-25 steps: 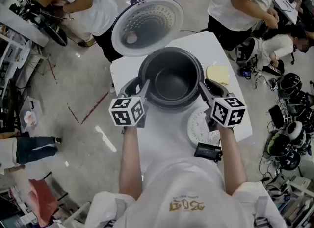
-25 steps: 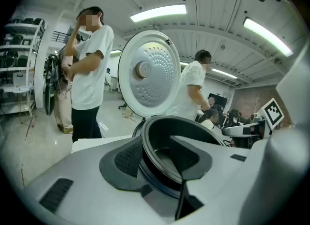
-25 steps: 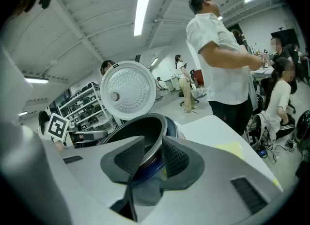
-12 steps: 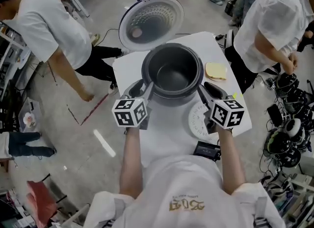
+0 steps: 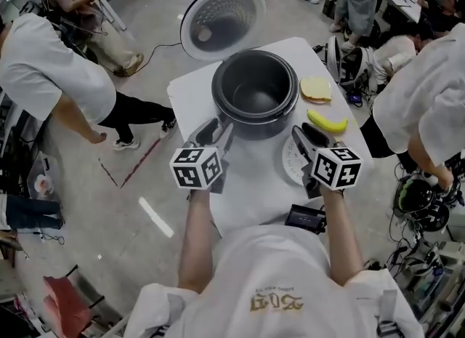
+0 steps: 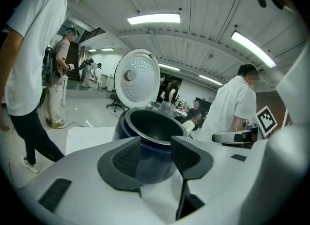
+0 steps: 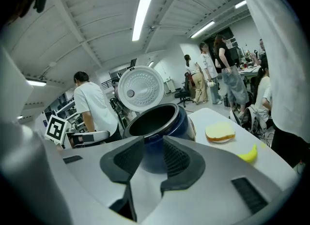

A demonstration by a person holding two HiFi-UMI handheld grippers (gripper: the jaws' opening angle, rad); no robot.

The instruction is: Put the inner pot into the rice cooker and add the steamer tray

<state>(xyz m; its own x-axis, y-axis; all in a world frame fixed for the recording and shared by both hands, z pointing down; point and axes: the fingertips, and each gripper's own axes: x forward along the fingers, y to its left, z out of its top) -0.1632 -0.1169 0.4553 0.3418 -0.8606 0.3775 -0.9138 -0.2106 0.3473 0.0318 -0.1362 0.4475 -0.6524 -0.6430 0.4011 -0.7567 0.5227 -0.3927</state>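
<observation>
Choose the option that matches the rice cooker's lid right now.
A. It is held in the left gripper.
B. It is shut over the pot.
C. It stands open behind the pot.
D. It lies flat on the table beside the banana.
C: the lid stands raised at the far side of the rice cooker, its perforated inner face showing and the pot uncovered.

I see white tee (image 5: 276, 278), gold chest print (image 5: 277, 304); left gripper (image 5: 216, 130) and right gripper (image 5: 311, 135) pale grey, black ribbed pads (image 6: 127, 157), black-white marker cubes (image 5: 196, 167).
</observation>
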